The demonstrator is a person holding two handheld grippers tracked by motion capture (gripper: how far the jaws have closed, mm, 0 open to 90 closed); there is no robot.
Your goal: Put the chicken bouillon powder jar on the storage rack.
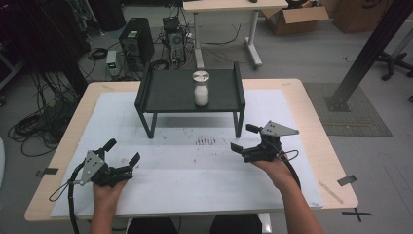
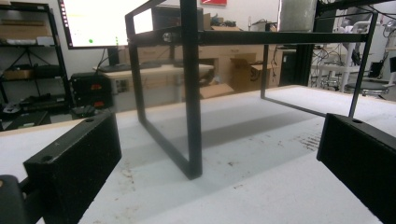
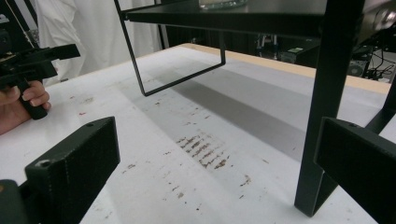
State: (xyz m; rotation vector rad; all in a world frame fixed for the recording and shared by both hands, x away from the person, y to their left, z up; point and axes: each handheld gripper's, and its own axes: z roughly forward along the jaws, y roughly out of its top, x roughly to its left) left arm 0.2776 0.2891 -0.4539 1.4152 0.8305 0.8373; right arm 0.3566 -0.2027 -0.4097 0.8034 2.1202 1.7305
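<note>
1. Jar [image 1: 201, 89]: upright on the black shelf stand [image 1: 165, 92], right of the stand's middle, well beyond both grippers. Clear wall, white powder or grains filling the lower part, round metal lid on top.
2. Probably glass: stiff, smooth, likely slippery and breakable if tipped off the stand. Moderately weighty for its size, judging by the fill.
3. Best taken around the straight wall below the lid, jaws square to the sides; raised side rails of the stand leaving the front edge as the open way in.
4. Left gripper [image 1: 122, 150]: in front of the stand's left leg, spread wide, holding nothing. Seen in the left gripper view pointing at that leg [image 2: 191, 93].
5. Right gripper [image 1: 245, 137]: in front of the stand's right leg, likewise wide apart and empty.
6. Counter [image 1: 302, 97] under the stand: pale wood covered by a white mat [image 1: 195, 175], scuffed with brown marks [image 3: 203, 151] just before the stand.
7. Behind the stand: computer tower [image 1: 136, 40], cables on the floor, a second desk, cardboard boxes [image 1: 297, 17]. Dim room.
</note>
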